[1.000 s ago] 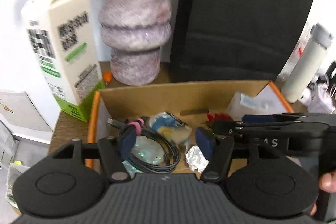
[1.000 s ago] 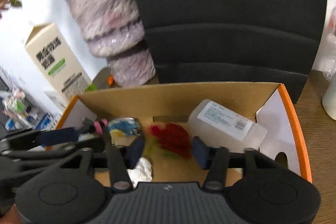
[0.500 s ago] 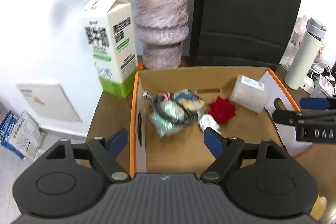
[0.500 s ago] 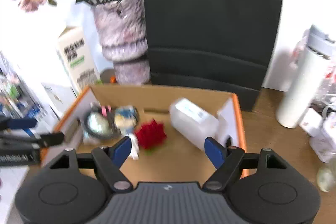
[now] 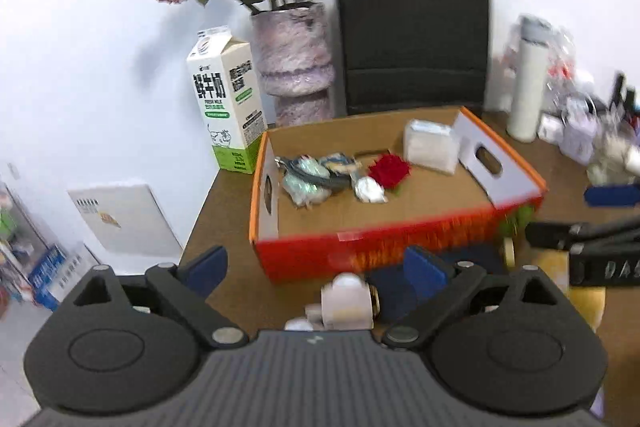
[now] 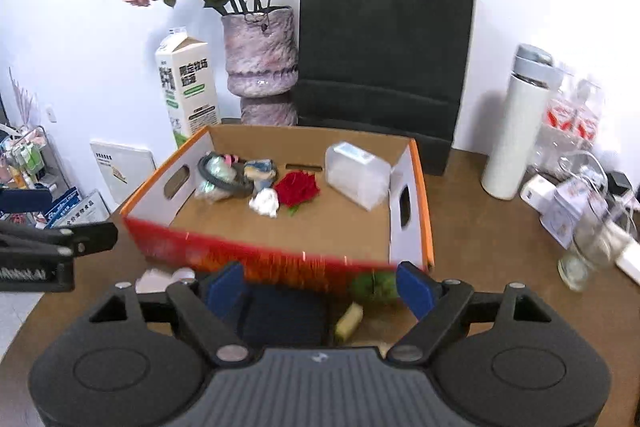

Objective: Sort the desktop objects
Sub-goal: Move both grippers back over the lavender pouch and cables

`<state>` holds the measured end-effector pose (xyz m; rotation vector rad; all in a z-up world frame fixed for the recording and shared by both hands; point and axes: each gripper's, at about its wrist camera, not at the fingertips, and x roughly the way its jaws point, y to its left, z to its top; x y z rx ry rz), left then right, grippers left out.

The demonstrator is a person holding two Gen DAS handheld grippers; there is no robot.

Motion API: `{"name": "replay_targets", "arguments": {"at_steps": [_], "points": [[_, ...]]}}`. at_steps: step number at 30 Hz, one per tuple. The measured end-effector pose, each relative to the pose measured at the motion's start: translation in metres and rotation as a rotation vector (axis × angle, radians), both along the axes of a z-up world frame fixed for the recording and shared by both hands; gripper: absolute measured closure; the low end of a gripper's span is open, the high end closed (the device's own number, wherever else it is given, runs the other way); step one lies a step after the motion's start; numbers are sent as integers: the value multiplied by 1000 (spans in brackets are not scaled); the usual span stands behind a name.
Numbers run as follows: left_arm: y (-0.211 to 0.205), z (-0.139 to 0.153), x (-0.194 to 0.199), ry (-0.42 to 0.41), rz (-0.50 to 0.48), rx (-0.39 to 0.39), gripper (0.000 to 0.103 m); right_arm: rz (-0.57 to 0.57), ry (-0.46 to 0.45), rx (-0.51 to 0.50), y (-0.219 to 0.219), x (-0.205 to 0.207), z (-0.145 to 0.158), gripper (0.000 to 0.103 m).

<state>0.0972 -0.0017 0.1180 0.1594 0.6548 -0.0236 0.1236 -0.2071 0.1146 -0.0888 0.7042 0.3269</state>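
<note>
An orange cardboard box (image 5: 400, 251) (image 6: 424, 203) stands on the brown desk. In it lie a red rose (image 5: 390, 169) (image 6: 298, 189), a coiled black cable (image 5: 316, 175) (image 6: 224, 175), a crumpled white wad (image 5: 370, 189) (image 6: 264, 203) and a clear plastic container (image 5: 430, 145) (image 6: 356, 173). My left gripper (image 5: 316, 265) is open and empty in front of the box, above a small white bottle (image 5: 346, 301). My right gripper (image 6: 320, 285) is open and empty, over a dark blue object (image 6: 280, 311), a green ball (image 6: 374, 287) and a yellow piece (image 6: 348, 317).
Behind the box stand a milk carton (image 5: 226, 107) (image 6: 188, 87), a purple vase with dried flowers (image 5: 294, 63) (image 6: 262, 63) and a black paper bag (image 5: 414, 35) (image 6: 384, 55). A white thermos (image 6: 514, 123) and cluttered small items (image 6: 580, 211) are on the right.
Both grippers have pulled back and up out of the box and opened wider. The box now lies ahead of them and loose items on the desk show below.
</note>
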Motion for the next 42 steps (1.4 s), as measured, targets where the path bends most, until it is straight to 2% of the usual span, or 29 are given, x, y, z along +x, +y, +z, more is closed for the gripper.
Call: {"name": "replay_targets", "arguments": {"at_steps": [2, 5, 8, 11, 15, 19, 22, 24, 28, 32, 37, 39, 40, 42], "points": [[-1, -12, -19, 8, 5, -26, 6, -2, -12, 18, -8, -21, -8, 20], [5, -31, -50, 33, 12, -109, 6, -11, -20, 50, -20, -55, -24, 20], [9, -50, -91, 23, 8, -158, 4, -28, -14, 96, -35, -98, -43, 20], [11, -68, -130, 23, -3, -170, 4, -28, -7, 133, -46, -144, -62, 20], [16, -83, -167, 38, 15, -166, 4, -47, -43, 114, -51, -191, -81, 18], [13, -90, -191, 50, 14, -150, 4, -106, -67, 49, -53, -217, -95, 18], [7, -95, -202, 56, -18, -118, 3, -96, -67, 70, -59, -226, -98, 18], [4, -97, -202, 62, -27, -112, 3, -100, -69, 73, -61, -229, -97, 18], [1, -96, -193, 60, -65, -178, 3, -105, -69, 79, -61, -224, -97, 18], [-12, -99, -181, 57, -113, -184, 3, -113, -46, 76, -64, -213, -104, 19], [-27, -97, -147, 80, -149, -213, 4, -126, -37, 59, -66, -202, -106, 21], [-34, -96, -131, 77, -168, -233, 11, -133, -39, 59, -68, -197, -105, 21], [-38, -96, -123, 81, -181, -248, 18, -135, -41, 59, -70, -194, -104, 22], [-44, -98, -105, 116, -186, -280, 42, -138, -44, 59, -71, -189, -103, 22]]}}
